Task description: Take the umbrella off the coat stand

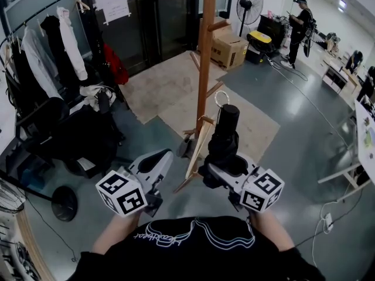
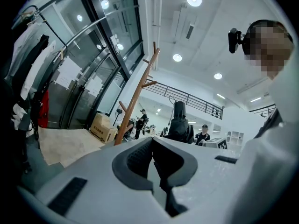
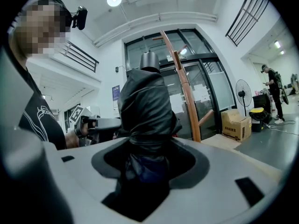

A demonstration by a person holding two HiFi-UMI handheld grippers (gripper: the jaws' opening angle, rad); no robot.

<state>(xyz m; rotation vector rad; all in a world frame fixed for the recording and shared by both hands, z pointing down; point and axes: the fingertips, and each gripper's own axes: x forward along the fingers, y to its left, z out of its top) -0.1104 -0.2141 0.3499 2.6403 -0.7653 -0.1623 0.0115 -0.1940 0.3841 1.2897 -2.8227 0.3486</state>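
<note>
A black folded umbrella stands upright, just right of the wooden coat stand. My right gripper is shut on the umbrella's lower part, and the fabric fills the space between its jaws. The wrist loop at the umbrella's top sits beside a low peg. In the left gripper view the umbrella and its loop show apart from the stand. My left gripper is left of the stand's foot, shut, with nothing in it.
A clothes rail with hung coats and a dark heap of bags stand at the left. Pale mats lie under the stand. Cardboard boxes, a fan and a person are at the back right.
</note>
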